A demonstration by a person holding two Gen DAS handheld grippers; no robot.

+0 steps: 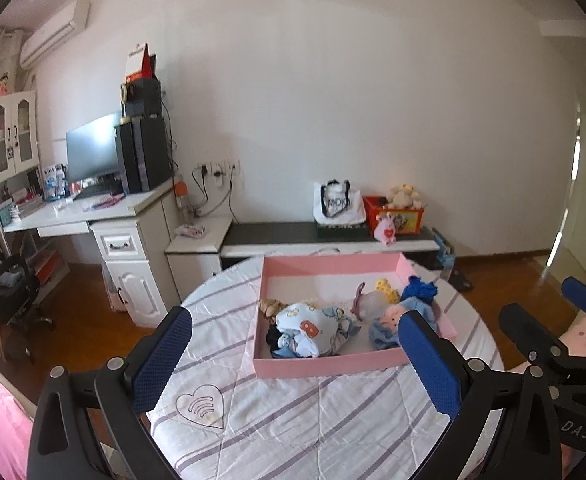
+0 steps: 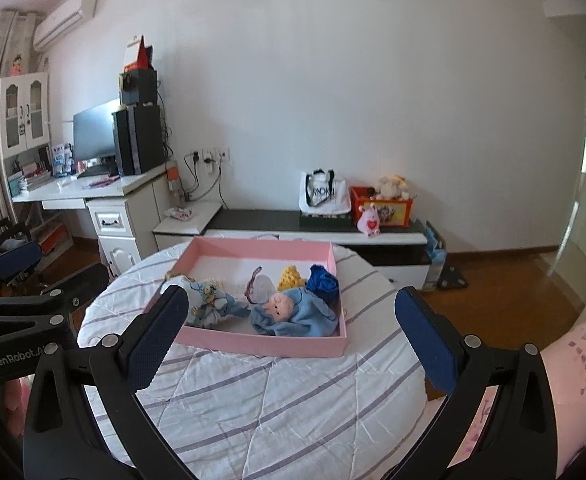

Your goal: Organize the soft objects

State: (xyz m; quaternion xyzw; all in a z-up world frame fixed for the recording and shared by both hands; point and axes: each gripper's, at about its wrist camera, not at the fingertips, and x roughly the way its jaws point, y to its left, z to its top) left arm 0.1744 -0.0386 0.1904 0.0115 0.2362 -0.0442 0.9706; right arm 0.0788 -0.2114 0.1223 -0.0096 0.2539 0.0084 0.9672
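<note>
A shallow pink box lies on a round table under a white quilt with purple stripes. Inside it lie several soft things: a patterned white cloth bundle, a light blue plush with a pink face, a dark blue crocheted piece, a yellow knitted piece and a translucent pouch. My left gripper and right gripper hover open and empty, nearer than the box.
Behind the table runs a low white cabinet with a dark top holding a white tote bag and a red toy box. A desk with a monitor stands at left. A pink patterned sleeve is at the right.
</note>
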